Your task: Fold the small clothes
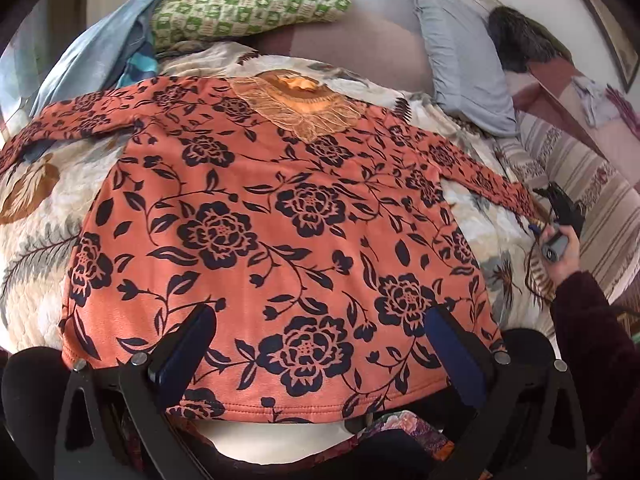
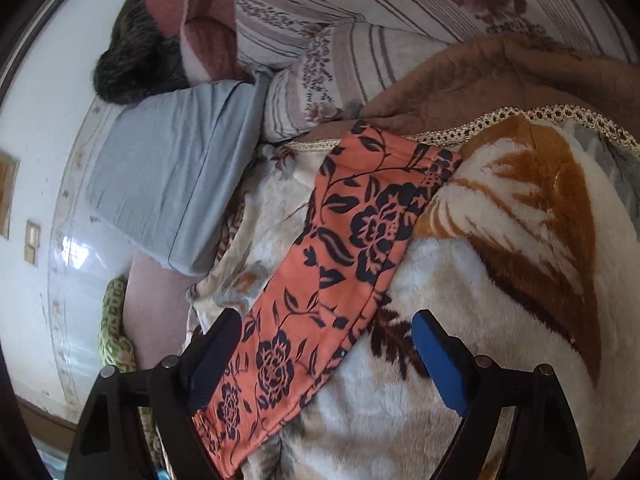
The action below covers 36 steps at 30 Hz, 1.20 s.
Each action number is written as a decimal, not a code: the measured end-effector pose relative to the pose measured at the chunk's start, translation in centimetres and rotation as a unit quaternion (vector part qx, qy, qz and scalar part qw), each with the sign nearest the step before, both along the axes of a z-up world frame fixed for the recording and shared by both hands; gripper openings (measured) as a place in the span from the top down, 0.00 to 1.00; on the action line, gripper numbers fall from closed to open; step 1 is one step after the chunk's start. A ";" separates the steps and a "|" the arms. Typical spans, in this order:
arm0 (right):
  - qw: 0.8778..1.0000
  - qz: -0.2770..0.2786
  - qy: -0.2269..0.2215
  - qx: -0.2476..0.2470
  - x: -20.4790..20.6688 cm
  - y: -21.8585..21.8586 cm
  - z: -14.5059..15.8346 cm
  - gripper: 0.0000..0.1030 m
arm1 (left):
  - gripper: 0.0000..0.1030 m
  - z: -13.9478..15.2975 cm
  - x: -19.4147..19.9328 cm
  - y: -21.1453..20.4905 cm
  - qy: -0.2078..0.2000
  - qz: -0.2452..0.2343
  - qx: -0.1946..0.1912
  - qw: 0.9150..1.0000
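Observation:
An orange top with a dark flower print (image 1: 280, 208) lies spread flat on a plush leaf-print blanket (image 1: 36, 200), neckline at the far side and both sleeves stretched outward. My left gripper (image 1: 320, 332) hovers open over the near hem, a finger on each side of the lower body panel. My right gripper (image 2: 326, 344) is open and straddles the top's right sleeve (image 2: 352, 232), which lies flat on the blanket (image 2: 500, 280) between the two fingers; neither pad presses on it. In the left wrist view the right gripper (image 1: 540, 212) sits at that sleeve's cuff, held by a hand (image 1: 568, 252).
A blue-grey pillow (image 1: 460, 60) (image 2: 168, 184) and a green-patterned pillow (image 1: 248, 4) lie at the head of the bed. Light blue cloth (image 1: 96, 48) is piled at the far left. Striped bedding (image 2: 360, 40) and a brown blanket (image 2: 500, 76) lie beyond the sleeve.

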State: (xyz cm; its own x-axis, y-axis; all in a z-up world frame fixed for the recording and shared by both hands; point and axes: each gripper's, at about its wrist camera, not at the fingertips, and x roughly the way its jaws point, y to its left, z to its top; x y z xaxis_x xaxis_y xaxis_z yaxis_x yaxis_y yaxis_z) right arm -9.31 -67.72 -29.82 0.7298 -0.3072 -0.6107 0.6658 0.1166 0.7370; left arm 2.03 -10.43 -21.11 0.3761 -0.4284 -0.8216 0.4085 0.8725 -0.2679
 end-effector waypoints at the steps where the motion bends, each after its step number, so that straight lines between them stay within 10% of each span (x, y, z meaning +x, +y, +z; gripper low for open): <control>1: 1.000 -0.005 -0.001 0.013 0.0 -0.8 -0.7 0.15 | 0.00 -0.2 -0.2 -0.7 0.004 -0.017 0.009 1.000; 8: 0.999 0.005 -0.014 0.028 2.5 -4.9 -2.3 0.39 | 0.00 -1.2 -0.4 -2.8 0.010 -0.050 0.048 0.998; 12: 0.998 -0.024 -0.020 0.061 2.3 -5.6 -3.7 0.91 | 0.00 -1.1 0.7 -2.1 -0.001 -0.025 0.070 0.997; 19: 0.998 0.000 -0.066 -0.019 2.9 -1.6 2.3 0.94 | 0.00 0.7 5.2 1.2 -0.065 0.042 0.087 0.993; 28: 0.973 0.193 -0.093 -0.086 15.0 11.5 12.5 0.94 | 0.00 0.1 15.4 8.0 -0.146 0.172 0.102 0.969; 36: 0.931 0.351 -0.075 -0.073 29.2 30.4 11.1 0.94 | 0.00 -4.3 19.4 14.7 -0.140 0.306 0.113 0.935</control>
State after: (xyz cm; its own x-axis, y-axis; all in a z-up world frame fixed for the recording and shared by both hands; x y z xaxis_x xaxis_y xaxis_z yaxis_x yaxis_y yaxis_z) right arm 19.89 -37.28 -18.70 0.8554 0.2049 -0.4757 0.2801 0.5896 0.7576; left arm 21.45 4.27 -25.43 0.7084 0.1097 -0.6972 -0.1583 0.9874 -0.0055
